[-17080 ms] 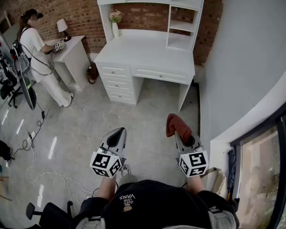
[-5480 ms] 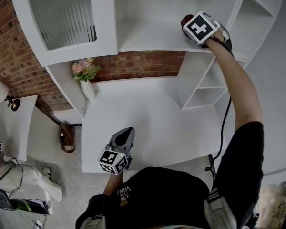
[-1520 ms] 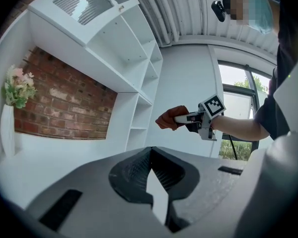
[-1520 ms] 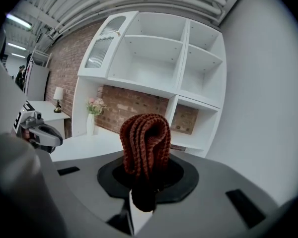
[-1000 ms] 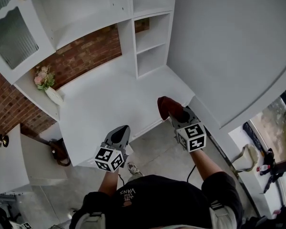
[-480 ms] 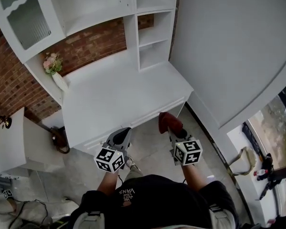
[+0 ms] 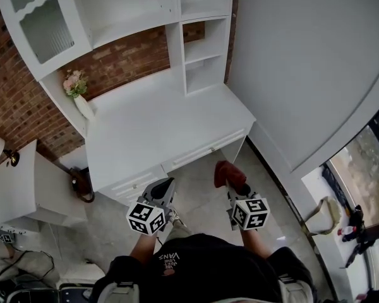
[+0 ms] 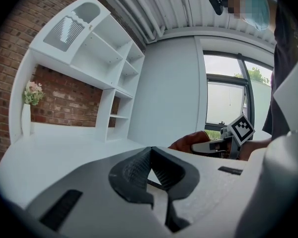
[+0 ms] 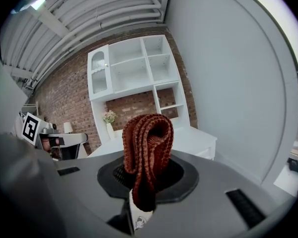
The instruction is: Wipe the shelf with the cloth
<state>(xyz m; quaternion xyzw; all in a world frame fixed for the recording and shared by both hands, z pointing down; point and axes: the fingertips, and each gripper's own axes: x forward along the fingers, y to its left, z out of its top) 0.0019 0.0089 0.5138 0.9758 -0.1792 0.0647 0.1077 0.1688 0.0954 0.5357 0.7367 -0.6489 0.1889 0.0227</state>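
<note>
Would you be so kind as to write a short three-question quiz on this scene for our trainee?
1. True or false: the left gripper holds the cloth.
2. In the head view, the vase stands at the desk's: A) left end, B) middle, C) right end.
3. Fill in: the wall behind the desk is made of ____.

Key
1. False: the right gripper is shut on it, and the left is shut and empty.
2. A.
3. Brick.
</note>
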